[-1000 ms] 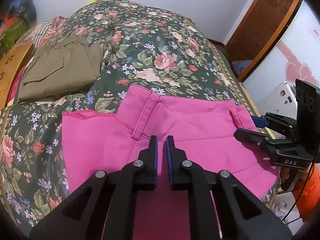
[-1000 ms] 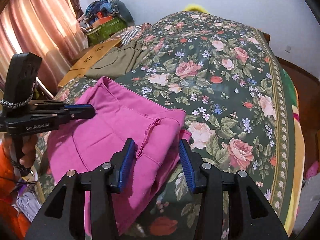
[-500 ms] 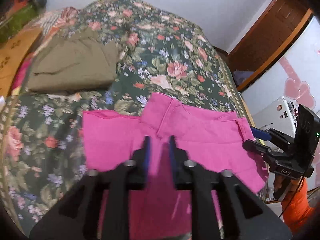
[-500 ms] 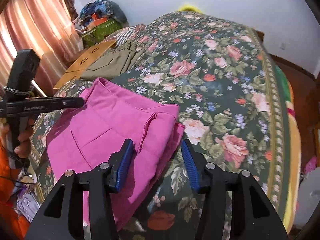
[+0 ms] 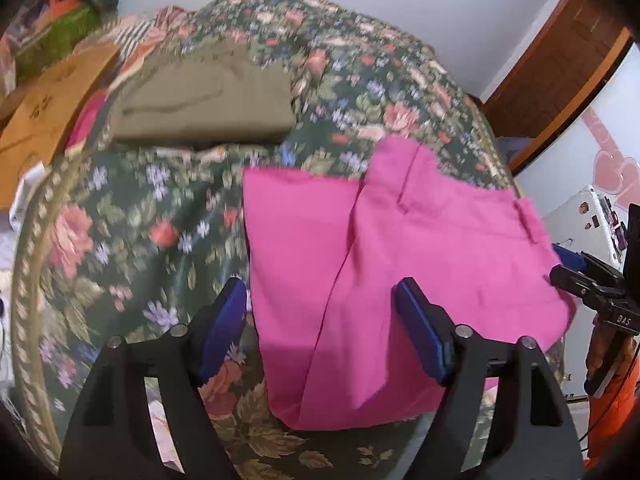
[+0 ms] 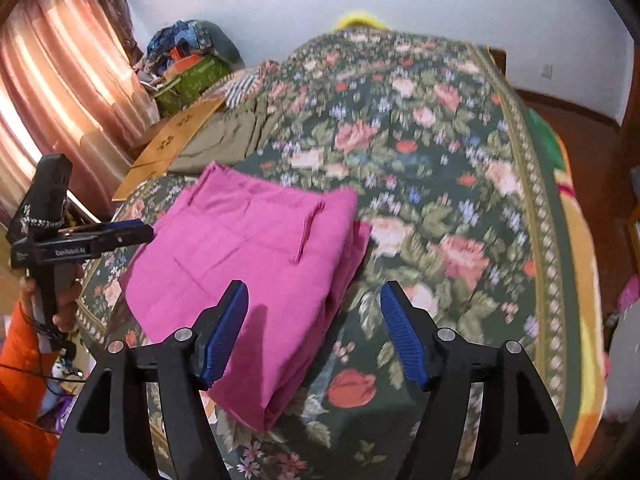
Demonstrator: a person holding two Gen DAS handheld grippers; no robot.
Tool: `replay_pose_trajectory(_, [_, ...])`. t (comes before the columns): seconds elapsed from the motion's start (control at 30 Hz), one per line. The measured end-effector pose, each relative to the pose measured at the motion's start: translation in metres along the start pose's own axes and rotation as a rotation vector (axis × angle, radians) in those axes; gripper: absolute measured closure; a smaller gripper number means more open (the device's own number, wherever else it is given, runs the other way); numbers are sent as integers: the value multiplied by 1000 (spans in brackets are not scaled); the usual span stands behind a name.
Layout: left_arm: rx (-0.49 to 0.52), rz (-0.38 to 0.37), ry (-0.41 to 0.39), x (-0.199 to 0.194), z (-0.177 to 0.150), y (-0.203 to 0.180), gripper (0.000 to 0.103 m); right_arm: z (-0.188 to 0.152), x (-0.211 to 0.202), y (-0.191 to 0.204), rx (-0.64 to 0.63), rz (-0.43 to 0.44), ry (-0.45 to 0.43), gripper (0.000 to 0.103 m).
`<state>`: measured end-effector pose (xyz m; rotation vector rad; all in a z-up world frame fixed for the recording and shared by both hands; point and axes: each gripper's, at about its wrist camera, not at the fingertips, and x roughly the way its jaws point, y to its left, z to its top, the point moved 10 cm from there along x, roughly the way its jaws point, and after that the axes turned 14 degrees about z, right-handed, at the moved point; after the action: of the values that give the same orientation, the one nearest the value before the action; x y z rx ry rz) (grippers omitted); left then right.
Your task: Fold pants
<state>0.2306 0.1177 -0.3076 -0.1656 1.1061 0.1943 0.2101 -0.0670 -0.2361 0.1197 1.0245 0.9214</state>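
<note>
Folded pink pants (image 5: 400, 248) lie flat near the foot edge of a bed covered by a dark floral bedspread (image 5: 160, 220), waistband and belt loops turned toward the far side. The left gripper (image 5: 320, 320) hovers above the pants' near edge, its blue-padded jaws opening and clear of the cloth, pinching nothing. The right gripper (image 6: 312, 328) hangs over the folded stack's right edge, jaws likewise opening, fabric below the gap but not pressed by either pad. A hand in an orange sleeve (image 6: 24, 360) grips the left tool's handle at the bedside. Farther up the bed, a folded olive-green garment (image 5: 208, 100) rests well apart from the pink pants, beside a brown cardboard box (image 5: 44, 116). Pink curtains (image 6: 52, 92) hang at the window.
</note>
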Motion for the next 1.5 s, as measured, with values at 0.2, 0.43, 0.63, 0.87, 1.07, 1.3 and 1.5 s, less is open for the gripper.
replay_pose_trajectory(0.2, [-72,-46,45,18,-11,3,16,-14,18,-10,37,2,33,35])
replay_pose_trajectory(0.43, [-50,-39,20,22,-10,-5,33,-13,24,-15,69,44,14,28])
replay_pose_trajectory(0.63, [-39,-79,21,22,-5,-12,52,-9,29,-11,47,59,-4,35])
replay_pose_trajectory(0.87, [-31,-46,-11,21,0,-17,62,1,35,-9,55,103,-8,54])
replay_pose_trajectory(1.07, [8,-35,-38,14,3,-20,74,6,36,-6,58,118,-23,74])
replay_pose_trajectory(1.3, [59,-17,-86,-5,12,-26,83,16,25,-3,27,122,-74,87])
replay_pose_trajectory(1.5, [83,-27,-141,-25,30,-32,84,30,20,0,10,123,-95,89])
